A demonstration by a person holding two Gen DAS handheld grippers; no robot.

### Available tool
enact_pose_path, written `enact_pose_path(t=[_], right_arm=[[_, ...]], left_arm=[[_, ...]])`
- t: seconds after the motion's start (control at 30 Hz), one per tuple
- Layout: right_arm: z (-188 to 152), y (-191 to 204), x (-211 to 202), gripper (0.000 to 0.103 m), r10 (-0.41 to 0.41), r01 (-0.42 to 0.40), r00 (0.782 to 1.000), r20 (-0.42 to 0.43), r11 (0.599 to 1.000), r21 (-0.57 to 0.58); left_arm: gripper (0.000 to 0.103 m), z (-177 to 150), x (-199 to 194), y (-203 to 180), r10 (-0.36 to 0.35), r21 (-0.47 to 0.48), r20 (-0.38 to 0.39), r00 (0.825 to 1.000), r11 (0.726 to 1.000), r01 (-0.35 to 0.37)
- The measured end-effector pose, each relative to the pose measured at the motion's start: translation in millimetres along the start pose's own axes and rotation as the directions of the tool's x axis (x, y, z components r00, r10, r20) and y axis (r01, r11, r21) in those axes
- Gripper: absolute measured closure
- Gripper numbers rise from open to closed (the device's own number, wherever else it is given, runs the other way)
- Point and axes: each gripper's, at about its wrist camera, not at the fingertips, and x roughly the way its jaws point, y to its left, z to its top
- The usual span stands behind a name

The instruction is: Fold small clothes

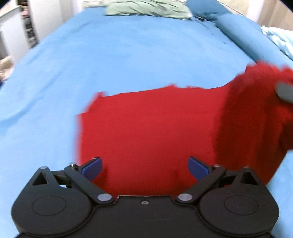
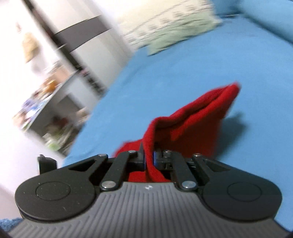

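Two views. Left wrist: left gripper spread wide, holding nothing, low over red cloth. Cloth lying flat on blue bed sheet, right side lifted up. Green pillow far back.

Right wrist: right gripper squeezed tight on a fold of red cloth, raised above blue bed sheet. Blurry shelf off to the left.
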Motion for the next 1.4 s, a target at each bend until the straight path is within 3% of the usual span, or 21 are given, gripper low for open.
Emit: enact_pose_path(t=[0.17,0.3,0.37,0.43,0.47,0.5,0.6,0.63,0.7,0.77,0.83,1.0,1.23,1.4], right_arm=[[-39.8,76.7,89.6,0.081,0.154,-0.177,0.972,-0.178,0.977,-0.118],[-101.0,103.0,167.6,0.078,0.084,-0.168,0.927,-0.366,0.964,-0.204],[-115.6,104.1,179.4,0.071,0.071,-0.157,0.92,-0.385,0.967,-0.199],[-115.2,105.8,177.1,0.05,0.093,-0.171,0.923,-0.373,0.968,-0.182],[-111.3,107.7,175.1,0.034,0.113,-0.187,0.923,-0.369,0.967,-0.172],[-108.4,111.7,169.2,0.028,0.126,-0.196,0.927,-0.353,0.966,-0.17],[-92.3,115.7,136.3,0.027,0.136,-0.201,0.946,-0.293,0.958,-0.205],[-85.0,112.7,120.2,0.025,0.124,-0.182,0.958,-0.258,0.959,-0.216],[-75.7,105.7,86.2,0.011,0.061,-0.102,0.983,-0.174,0.965,-0.242],[-78.4,94.9,57.1,0.009,-0.048,0.017,0.993,-0.104,0.96,-0.281],[-90.7,86.2,40.9,0.009,-0.131,0.099,0.987,-0.089,0.949,-0.3],[-148.2,60.2,33.5,0.009,-0.305,0.254,0.945,-0.117,0.911,-0.327],[-189.8,44.3,51.4,0.01,-0.398,0.348,0.912,-0.1,0.879,-0.325],[-192.9,36.8,59.6,0.009,-0.408,0.357,0.909,-0.091,0.871,-0.338]], left_arm=[[0.002,-46.3,-15.6,65.7,0.07,-0.048,-0.029,0.997,0.996,-0.072],[0.002,-79.0,-6.4,89.8,0.062,-0.068,-0.088,0.994,0.995,-0.068],[0.002,-89.4,-5.2,91.4,0.048,-0.063,-0.092,0.995,0.997,-0.054],[0.002,-94.6,-7.1,87.9,0.031,-0.048,-0.079,0.996,0.998,-0.035],[0.002,-95.1,-8.7,84.1,0.024,-0.039,-0.068,0.997,0.999,-0.026],[0.002,-95.7,-10.3,82.6,0.015,-0.032,-0.057,0.998,0.999,-0.017],[0.002,-92.4,-21.5,74.4,-0.01,-0.022,-0.019,1.0,1.0,0.009],[0.002,-90.3,-26.5,71.1,-0.026,-0.024,0.0,1.0,0.999,0.026],[0.002,-89.5,-32.5,57.7,-0.053,-0.028,0.026,0.998,0.998,0.054],[0.003,-86.6,-35.4,50.2,-0.078,-0.031,0.038,0.996,0.996,0.079],[0.006,-83.7,-31.8,44.3,-0.082,-0.044,0.03,0.996,0.996,0.083],[0.008,-83.4,-23.7,47.6,-0.041,-0.124,0.019,0.999,0.991,0.044],[0.008,-78.4,-15.8,58.1,0.004,-0.149,0.017,1.0,0.989,-0.001],[0.008,-79.1,-11.9,63.2,0.026,-0.166,0.016,1.0,0.986,-0.023]])
